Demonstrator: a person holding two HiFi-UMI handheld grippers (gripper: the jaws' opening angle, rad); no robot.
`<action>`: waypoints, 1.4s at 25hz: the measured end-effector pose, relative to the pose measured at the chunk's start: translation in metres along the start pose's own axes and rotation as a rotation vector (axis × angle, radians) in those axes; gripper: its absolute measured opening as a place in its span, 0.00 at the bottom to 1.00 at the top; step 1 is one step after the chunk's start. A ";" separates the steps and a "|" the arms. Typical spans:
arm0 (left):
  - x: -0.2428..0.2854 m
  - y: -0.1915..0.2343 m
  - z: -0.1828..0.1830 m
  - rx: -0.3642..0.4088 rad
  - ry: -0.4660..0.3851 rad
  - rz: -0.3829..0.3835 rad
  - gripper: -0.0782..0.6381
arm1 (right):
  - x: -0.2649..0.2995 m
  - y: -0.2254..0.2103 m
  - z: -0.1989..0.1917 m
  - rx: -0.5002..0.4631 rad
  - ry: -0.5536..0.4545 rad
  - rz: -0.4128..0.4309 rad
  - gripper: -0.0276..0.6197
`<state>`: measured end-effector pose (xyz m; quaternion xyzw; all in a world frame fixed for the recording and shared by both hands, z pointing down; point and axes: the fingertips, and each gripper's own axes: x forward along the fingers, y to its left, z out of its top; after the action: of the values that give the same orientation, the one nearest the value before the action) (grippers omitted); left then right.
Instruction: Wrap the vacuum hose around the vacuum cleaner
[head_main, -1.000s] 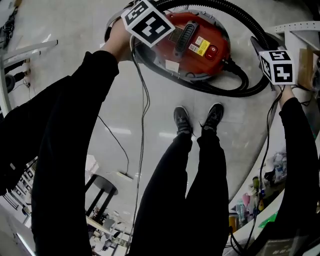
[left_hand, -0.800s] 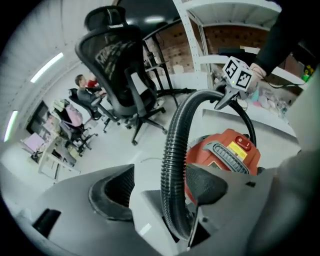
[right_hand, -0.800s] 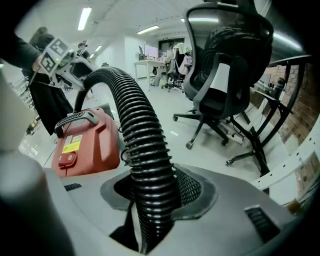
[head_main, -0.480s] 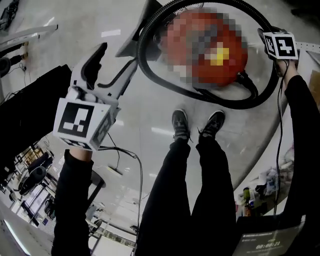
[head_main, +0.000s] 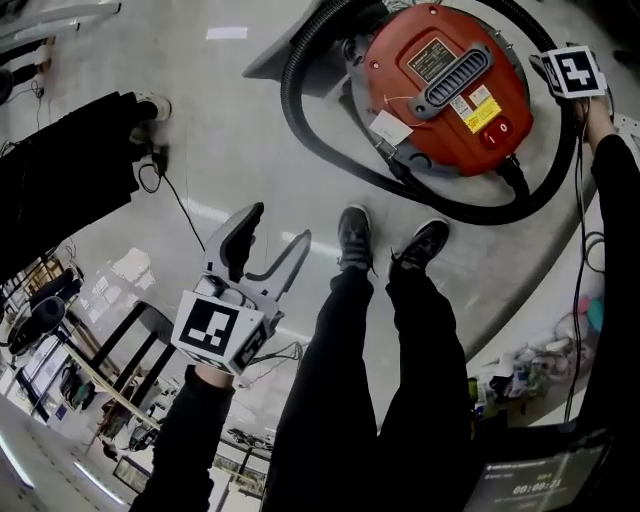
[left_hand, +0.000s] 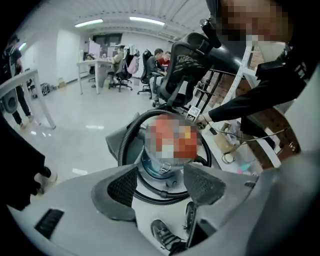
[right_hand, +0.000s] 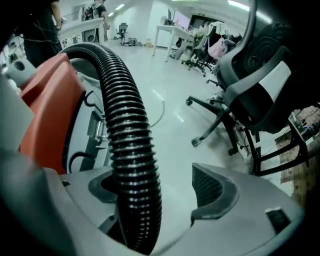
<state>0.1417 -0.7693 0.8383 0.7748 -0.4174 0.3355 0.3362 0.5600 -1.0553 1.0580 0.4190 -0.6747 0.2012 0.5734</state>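
Looping hose, head view: the black ribbed hose (head_main: 293, 100) curls round the red vacuum cleaner (head_main: 440, 90) on the pale floor (head_main: 230, 150). It hugs the left, near and right sides, and the loop passes just ahead of the person's shoes (head_main: 352, 235).
Left gripper, head view: the left gripper (head_main: 280, 225) hangs low at the left, well apart from the machine, with its jaws spread and nothing in them.
Right gripper, head view: the right gripper (head_main: 568, 72) sits at the cleaner's right edge, right by the hose, and its marker cube (head_main: 572, 70) covers the jaws from above.
Left gripper, own view: on the left gripper (left_hand: 162, 182) the jaws have just been easing inward, yet they stand well apart and empty. Beyond the gap lies the vacuum cleaner (left_hand: 157, 167) with the hose (left_hand: 127, 137) ringed about it, and a shoe shows below.
Right gripper, own view: on the right gripper (right_hand: 159, 190) the jaws have just been opening and now gape wide. The hose (right_hand: 130, 135) runs up between them, lying against the picture-left jaw, while the other pad (right_hand: 210, 187) stands clear of it.
Surroundings, right gripper view: the cleaner's red shell (right_hand: 47, 100) is at the left and an office chair (right_hand: 255, 95) at the right.
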 end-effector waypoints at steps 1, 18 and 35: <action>0.001 -0.005 -0.004 -0.022 0.006 -0.013 0.53 | 0.000 0.006 -0.005 -0.011 0.006 0.010 0.63; -0.008 -0.029 0.008 0.000 -0.004 -0.102 0.53 | -0.086 0.028 -0.029 0.005 -0.214 0.065 0.63; -0.162 -0.136 0.024 0.089 0.055 -0.354 0.53 | -0.432 0.182 -0.118 0.732 -0.455 0.269 0.48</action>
<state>0.1975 -0.6623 0.6630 0.8408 -0.2497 0.3104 0.3665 0.4829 -0.7183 0.7201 0.5363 -0.7164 0.4021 0.1935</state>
